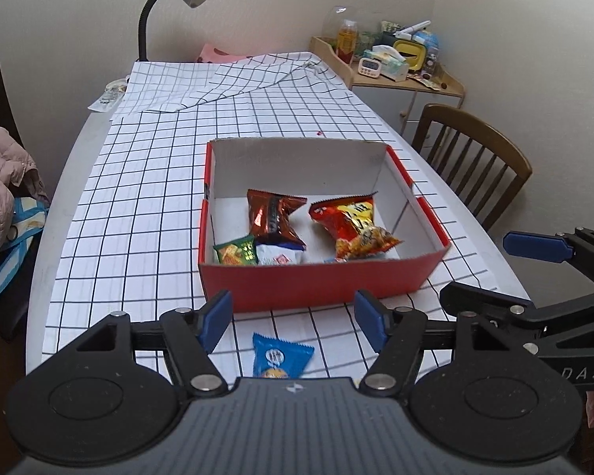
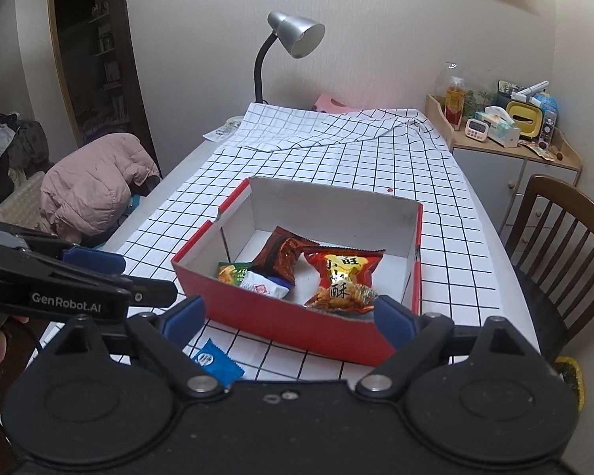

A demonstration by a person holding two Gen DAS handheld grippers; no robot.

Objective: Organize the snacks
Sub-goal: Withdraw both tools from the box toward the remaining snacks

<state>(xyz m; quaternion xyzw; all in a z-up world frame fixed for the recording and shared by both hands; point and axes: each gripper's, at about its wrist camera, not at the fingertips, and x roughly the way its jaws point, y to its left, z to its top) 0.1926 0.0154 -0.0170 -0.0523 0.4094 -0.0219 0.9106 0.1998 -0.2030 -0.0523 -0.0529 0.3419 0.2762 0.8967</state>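
Blue packet lying loose, both grippers gaping empty above it.
The left gripper [image 1: 293, 318] is hovering nearer the blue packet [image 1: 282, 357], at its six o'clock, long axis toward twelve; the right gripper [image 2: 289, 322] is beside; the red box [image 1: 320, 281] is sitting beyond.

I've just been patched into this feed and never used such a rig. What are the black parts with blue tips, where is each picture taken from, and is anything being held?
There is no robot arm. A person holds two hand tools, each with a camera looking forward along its jaws. The left gripper fills the bottom of its own view; the right gripper fills the bottom of the other. Each also shows in the other's picture, at the side. Both stand open and hold nothing. On the checked tablecloth sits a red box with several snack packets inside, among them an orange packet and a brown packet. One blue packet lies outside, in front of the box.
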